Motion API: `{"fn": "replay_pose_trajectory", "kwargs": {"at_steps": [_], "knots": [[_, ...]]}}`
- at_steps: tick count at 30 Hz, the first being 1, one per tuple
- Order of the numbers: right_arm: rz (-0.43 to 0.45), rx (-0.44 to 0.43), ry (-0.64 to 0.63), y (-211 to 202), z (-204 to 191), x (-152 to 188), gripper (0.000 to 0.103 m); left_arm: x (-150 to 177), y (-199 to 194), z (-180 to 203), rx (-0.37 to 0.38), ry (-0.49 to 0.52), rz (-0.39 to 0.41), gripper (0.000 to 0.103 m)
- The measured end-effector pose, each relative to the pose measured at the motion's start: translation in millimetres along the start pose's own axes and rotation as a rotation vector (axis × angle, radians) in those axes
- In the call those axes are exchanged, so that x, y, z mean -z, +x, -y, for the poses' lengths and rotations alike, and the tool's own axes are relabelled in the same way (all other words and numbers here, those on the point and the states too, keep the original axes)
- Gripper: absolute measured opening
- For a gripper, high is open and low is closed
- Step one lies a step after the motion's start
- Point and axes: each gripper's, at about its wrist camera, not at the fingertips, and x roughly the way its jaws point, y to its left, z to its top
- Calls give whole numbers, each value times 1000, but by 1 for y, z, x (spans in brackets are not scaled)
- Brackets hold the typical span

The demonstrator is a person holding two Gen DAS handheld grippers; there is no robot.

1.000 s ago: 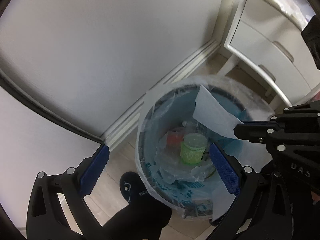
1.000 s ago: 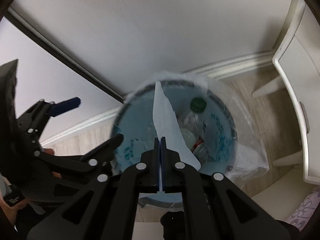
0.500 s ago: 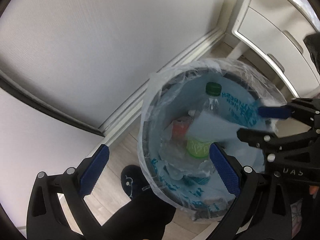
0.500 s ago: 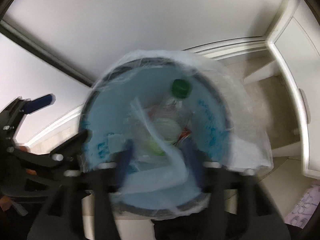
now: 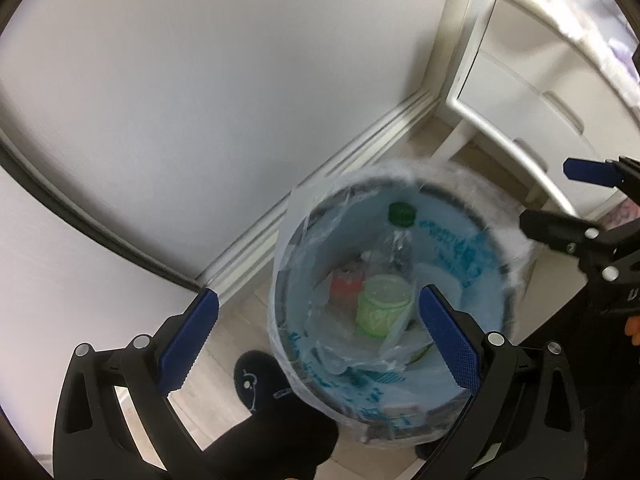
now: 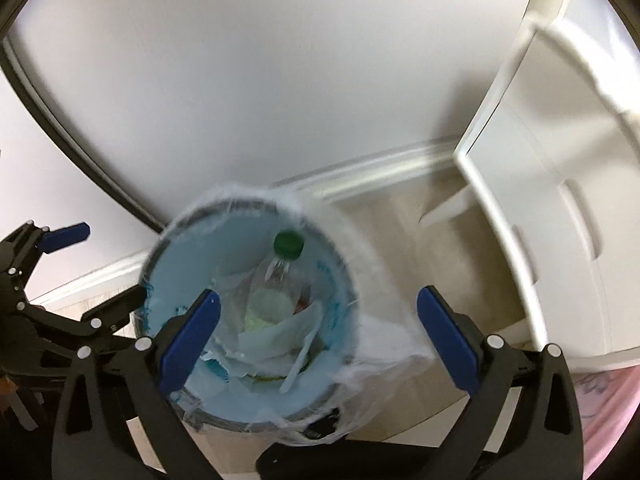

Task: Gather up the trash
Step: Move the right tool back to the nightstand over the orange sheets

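Observation:
A round trash bin [image 5: 486, 240] [image 6: 160, 256] with a pale blue liner stands on the floor by the wall. Inside lie a clear bottle with a green cap [image 5: 401, 215] [image 6: 288, 245], a green cup [image 5: 380, 312] and a red item [image 5: 346, 284]. A white paper sheet [image 6: 280, 340] rests on top of them. My right gripper [image 6: 318, 298] [image 5: 560, 200] hangs above the bin's right side, its jaws opening with nothing between them. My left gripper [image 5: 318, 300] [image 6: 100, 268] is open and empty over the bin's left side.
A white drawer cabinet [image 5: 540, 92] [image 6: 560, 200] stands right of the bin, close to its rim. A white baseboard [image 5: 320, 184] runs behind it. A person's dark slipper [image 5: 256, 376] is on the floor by the bin. Pink fabric [image 6: 600, 392] shows at the lower right.
My right gripper was shut on the white paper above the bin. It has opened, the paper has dropped into the bin, and the gripper has drawn up and to the right.

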Motion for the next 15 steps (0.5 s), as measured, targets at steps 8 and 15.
{"fn": "replay_pose_trajectory", "kwargs": {"at_steps": [8, 15], "knots": [[164, -11, 124, -74, 42, -12, 96, -33, -62, 42, 75, 92, 127, 97], [279, -9, 252, -144, 99, -23, 96, -87, -113, 94, 119, 170, 209, 97]]}}
